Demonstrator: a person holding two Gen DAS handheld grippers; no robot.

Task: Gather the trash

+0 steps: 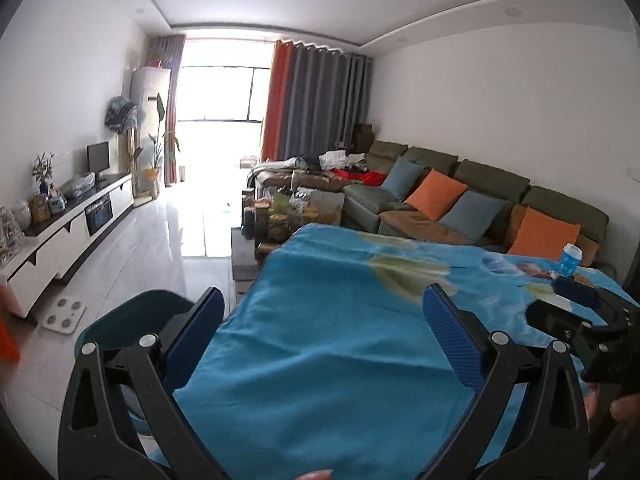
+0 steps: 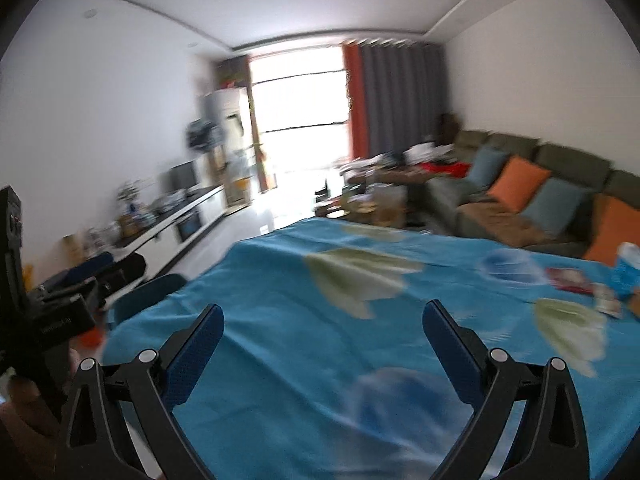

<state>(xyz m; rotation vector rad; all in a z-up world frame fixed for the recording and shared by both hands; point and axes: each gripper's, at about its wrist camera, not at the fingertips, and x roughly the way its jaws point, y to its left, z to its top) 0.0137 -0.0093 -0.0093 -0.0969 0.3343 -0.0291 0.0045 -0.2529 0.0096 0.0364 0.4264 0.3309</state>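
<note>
A table under a blue flowered cloth [image 1: 340, 340] fills the foreground in both views. At its far right corner stand a blue-and-white paper cup [image 1: 570, 258] [image 2: 626, 270], a red wrapper [image 2: 568, 278] and a small packet [image 2: 608, 302]. My left gripper [image 1: 324, 292] hangs open over the near side of the cloth with nothing between its fingers. My right gripper [image 2: 324, 308] is open too and just as bare, well short of the cup. The right wrist view is blurred. Each gripper's black body shows at the edge of the other's view.
A teal rounded chair or bin [image 1: 136, 312] stands at the table's left edge. Beyond are a green sofa [image 1: 492, 184] with orange and blue cushions, a low table of jars [image 1: 276, 216], a white TV cabinet [image 1: 80, 224] and a scale [image 1: 64, 314] on the floor.
</note>
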